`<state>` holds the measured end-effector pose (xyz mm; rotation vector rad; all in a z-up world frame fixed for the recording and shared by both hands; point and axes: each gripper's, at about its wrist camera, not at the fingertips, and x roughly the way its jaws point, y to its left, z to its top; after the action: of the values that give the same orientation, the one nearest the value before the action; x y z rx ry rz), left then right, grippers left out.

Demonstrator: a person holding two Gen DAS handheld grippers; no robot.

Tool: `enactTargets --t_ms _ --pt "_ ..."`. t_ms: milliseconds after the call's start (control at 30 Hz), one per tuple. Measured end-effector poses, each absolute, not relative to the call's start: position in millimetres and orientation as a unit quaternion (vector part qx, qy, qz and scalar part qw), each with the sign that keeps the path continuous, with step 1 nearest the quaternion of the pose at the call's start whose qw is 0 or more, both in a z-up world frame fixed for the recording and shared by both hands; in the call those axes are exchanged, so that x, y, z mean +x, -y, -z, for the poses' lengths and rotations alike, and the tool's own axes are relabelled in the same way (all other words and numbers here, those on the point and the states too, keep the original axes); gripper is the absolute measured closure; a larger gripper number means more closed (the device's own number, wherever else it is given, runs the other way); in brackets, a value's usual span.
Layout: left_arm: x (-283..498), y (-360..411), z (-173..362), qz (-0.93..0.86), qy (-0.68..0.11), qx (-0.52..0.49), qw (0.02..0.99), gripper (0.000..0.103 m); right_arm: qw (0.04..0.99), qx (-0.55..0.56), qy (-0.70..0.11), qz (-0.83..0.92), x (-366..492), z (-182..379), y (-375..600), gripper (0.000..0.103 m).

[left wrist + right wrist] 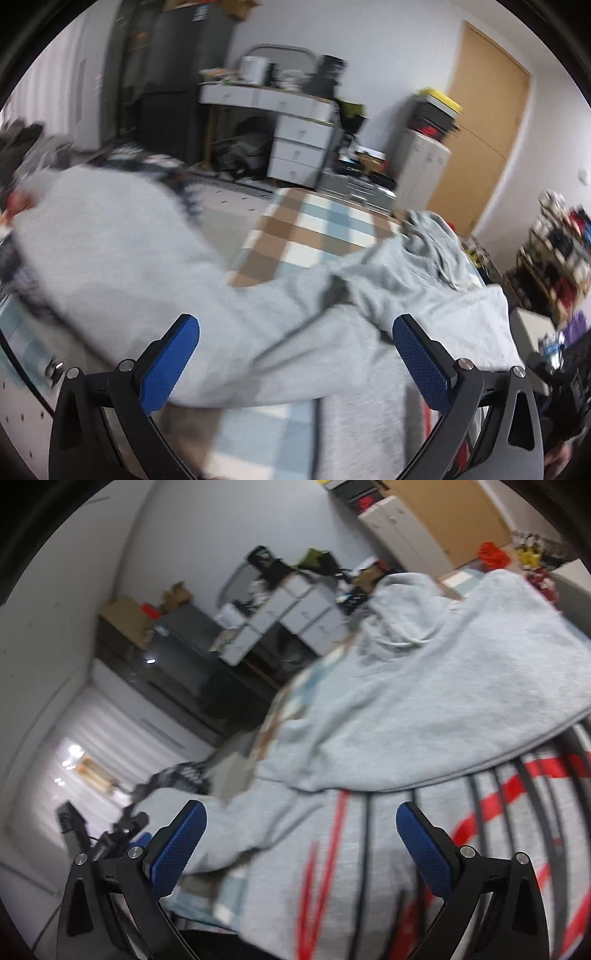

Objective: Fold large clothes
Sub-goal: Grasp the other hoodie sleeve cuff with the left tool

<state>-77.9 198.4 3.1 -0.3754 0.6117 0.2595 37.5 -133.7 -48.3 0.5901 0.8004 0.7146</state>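
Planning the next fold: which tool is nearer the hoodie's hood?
Hard to call; probably left. The left tool hangs open over a sleeve, the hood just beyond it. The right tool is open over the hem, the hood far across the hoodie.

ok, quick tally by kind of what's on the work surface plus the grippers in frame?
Grey hoodie: 1
Checked cover under it: 1
Grippers, left gripper and right gripper, jaws open, nothing held: 2
Total: 4
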Motion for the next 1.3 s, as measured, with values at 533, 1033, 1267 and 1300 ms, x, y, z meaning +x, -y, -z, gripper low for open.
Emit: enactTargets --t_ms 533,1033,1267,1300 --pt "-123 -381 3 -0.072 -0.282 -0.436 0.852 0.001 0.789 0.299 -0.396 -0.362 35 57 125 0.000" --pt "-96 -420 16 -0.046 -0.297 -0.562 0.771 0.001 0.777 0.326 -0.393 -0.368 37 58 132 0.000" --pt "-96 -393 7 -0.047 -0.335 -0.527 0.780 0.001 0.782 0.317 -0.391 -0.368 35 57 129 0.000" --pt "-97 -394 7 -0.040 -0.334 -0.531 0.777 0.001 0.781 0.317 -0.393 -0.367 35 57 129 0.000"
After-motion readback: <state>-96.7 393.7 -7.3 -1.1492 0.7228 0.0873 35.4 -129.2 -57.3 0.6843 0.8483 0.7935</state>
